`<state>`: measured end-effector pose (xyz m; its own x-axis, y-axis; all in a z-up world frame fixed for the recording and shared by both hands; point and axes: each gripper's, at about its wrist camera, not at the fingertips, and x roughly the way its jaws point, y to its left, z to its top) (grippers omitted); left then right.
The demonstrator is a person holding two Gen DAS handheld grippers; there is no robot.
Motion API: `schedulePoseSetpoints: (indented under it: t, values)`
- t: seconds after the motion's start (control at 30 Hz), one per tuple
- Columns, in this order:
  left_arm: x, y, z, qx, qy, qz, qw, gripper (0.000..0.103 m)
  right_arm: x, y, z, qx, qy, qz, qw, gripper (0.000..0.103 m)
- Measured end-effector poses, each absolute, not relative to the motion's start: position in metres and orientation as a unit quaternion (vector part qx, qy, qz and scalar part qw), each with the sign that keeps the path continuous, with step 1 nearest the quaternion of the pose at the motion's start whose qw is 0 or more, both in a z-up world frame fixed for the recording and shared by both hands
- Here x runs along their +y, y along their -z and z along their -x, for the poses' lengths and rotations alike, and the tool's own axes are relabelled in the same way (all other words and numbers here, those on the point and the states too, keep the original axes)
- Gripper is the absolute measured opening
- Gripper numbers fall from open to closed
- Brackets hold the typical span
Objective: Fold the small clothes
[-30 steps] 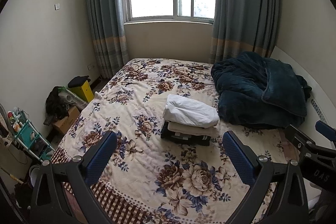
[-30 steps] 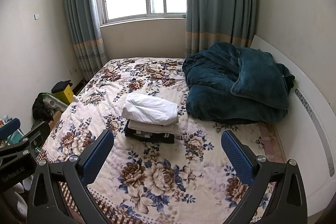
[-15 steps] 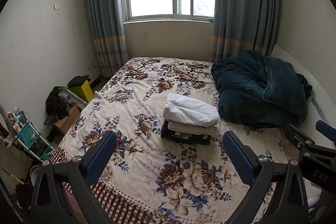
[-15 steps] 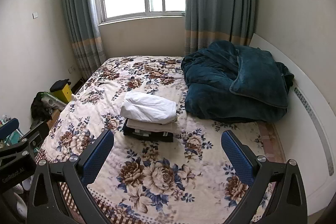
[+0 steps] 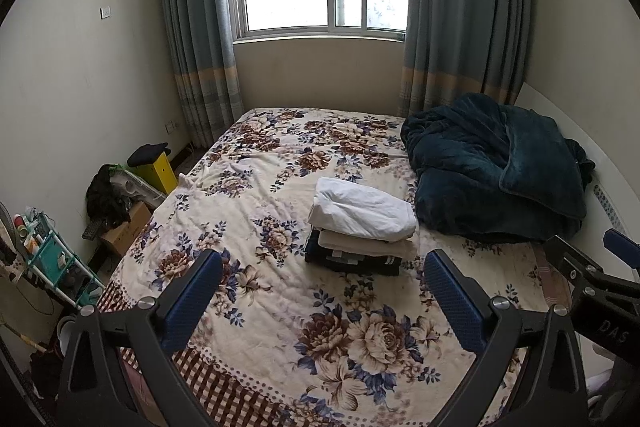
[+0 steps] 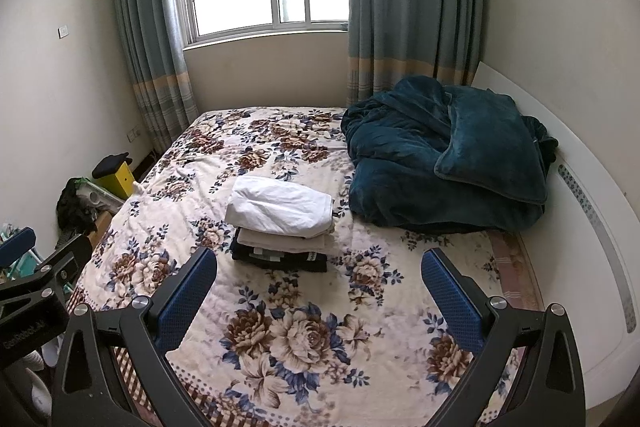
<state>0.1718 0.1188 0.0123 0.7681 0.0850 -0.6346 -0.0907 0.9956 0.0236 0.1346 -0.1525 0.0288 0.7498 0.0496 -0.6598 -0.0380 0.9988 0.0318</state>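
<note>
White cotton on top, loosely rolled and overhanging the cream and dark layers of the stack of folded clothes (image 5: 360,227), liable to slide off or spring open if nudged or pinched by one edge only. Sitting mid-bed on the floral bedspread (image 5: 280,307), just beside the heaped teal blanket (image 5: 496,167), near enough to snag. Left gripper (image 5: 324,287) and right gripper (image 6: 320,285) both spread wide, empty, held back above the near edge, well apart from the pile.
</note>
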Motion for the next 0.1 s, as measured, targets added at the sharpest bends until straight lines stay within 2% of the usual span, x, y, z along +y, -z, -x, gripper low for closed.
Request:
schedulePoseSetpoints:
  t: [0.1]
  values:
    - [0.1197,-0.0124,-0.1726,0.337,-0.046,0.004,0.94,0.103,-0.1552,-0.0285,-0.135,0.353,-0.024,-0.008,0.935,0.103]
